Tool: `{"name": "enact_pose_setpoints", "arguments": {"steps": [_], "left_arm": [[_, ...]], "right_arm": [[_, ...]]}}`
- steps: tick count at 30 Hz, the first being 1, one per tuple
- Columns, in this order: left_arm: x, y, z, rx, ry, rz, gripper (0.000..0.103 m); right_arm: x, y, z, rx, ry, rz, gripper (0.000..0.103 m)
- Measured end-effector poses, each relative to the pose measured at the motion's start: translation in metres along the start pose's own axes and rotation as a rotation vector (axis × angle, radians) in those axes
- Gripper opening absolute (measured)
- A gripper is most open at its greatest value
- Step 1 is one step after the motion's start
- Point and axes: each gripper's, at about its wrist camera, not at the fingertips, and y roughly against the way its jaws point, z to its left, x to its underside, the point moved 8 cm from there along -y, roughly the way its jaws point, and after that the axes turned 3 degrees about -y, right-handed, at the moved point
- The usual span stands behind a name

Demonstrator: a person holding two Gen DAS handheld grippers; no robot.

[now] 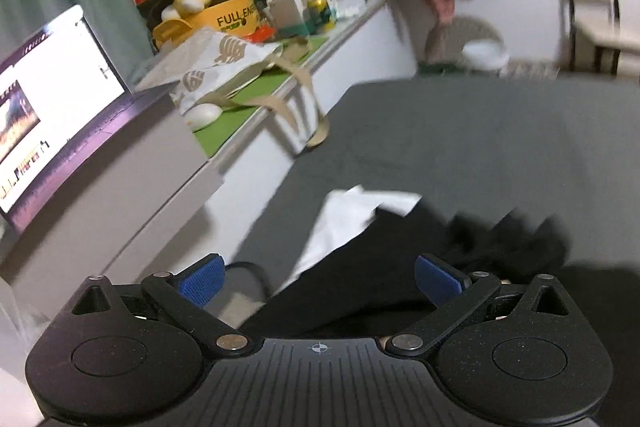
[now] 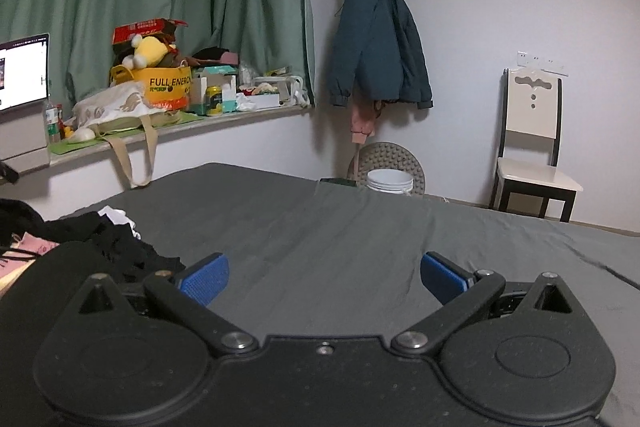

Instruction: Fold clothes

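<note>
**Both tongs open above a grey bed, clothes heaped at its edge**

A yellow tub on the window ledge carries the only clear lettering in the room: "FULL ENERG…", the last letters cut off by a carton beside it. A yellow plush toy sits in the tub, in front of a red printed box whose writing is too small to read. Beside the tub stand a green-and-yellow can and a cream tote bag with a leaf pattern, its straps hanging over the ledge. A lit laptop screen glows at the left.

The left tongs are spread wide, blue pads well apart, gripping nothing. They hang over a black garment lying on the grey bed sheet, with a white garment tucked partly under it; that view is smeared by motion, so contact between pads and cloth cannot be judged.

The right tongs are equally wide open and empty, above bare sheet. To their left, a heap of black clothes lies at the bed's edge, with a pink piece just beside it.

A dark teal jacket hangs on the far wall. Below it a white bucket stands behind the bed, and a cream chair waits at the right.
</note>
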Motion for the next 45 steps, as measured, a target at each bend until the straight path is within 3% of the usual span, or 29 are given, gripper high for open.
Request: {"name": "enact_pose_setpoints", "arguments": {"steps": [2, 5, 21, 24, 29, 31, 37, 40, 42, 45], "left_arm": [[0.004, -0.011, -0.009, 0.020, -0.010, 0.026, 0.083], [0.007, -0.025, -0.022, 0.070, 0.010, 0.075, 0.070], [0.020, -0.017, -0.054, 0.108, -0.194, 0.095, 0.062], [0.020, -0.026, -0.053, 0.120, -0.181, 0.114, 0.051], [0.025, -0.040, -0.056, 0.171, -0.139, 0.149, 0.018], [0.022, -0.037, -0.056, 0.178, -0.109, 0.122, 0.006], [-0.025, -0.006, -0.046, 0.215, 0.011, -0.054, 0.003], [-0.086, 0.025, -0.039, 0.276, 0.070, -0.203, 0.002], [-0.142, 0.061, -0.040, 0.407, 0.130, -0.345, 0.000], [-0.226, 0.125, -0.062, 0.541, 0.108, -0.526, 0.000]], "right_arm": [[0.001, 0.000, 0.002, -0.002, 0.003, 0.008, 0.103], [0.004, -0.001, 0.002, -0.001, -0.002, 0.022, 0.103], [0.014, -0.006, 0.002, -0.017, -0.009, 0.064, 0.103], [0.015, -0.006, 0.005, -0.023, 0.001, 0.065, 0.103], [0.015, -0.004, 0.008, -0.026, 0.016, 0.062, 0.103], [0.015, -0.004, 0.008, -0.025, 0.024, 0.062, 0.103], [0.015, -0.006, 0.011, -0.034, 0.022, 0.068, 0.103], [0.015, -0.004, 0.013, -0.037, 0.023, 0.063, 0.103], [0.014, -0.004, 0.013, -0.044, 0.022, 0.061, 0.103], [0.014, -0.003, 0.010, -0.039, -0.001, 0.055, 0.103]]}}
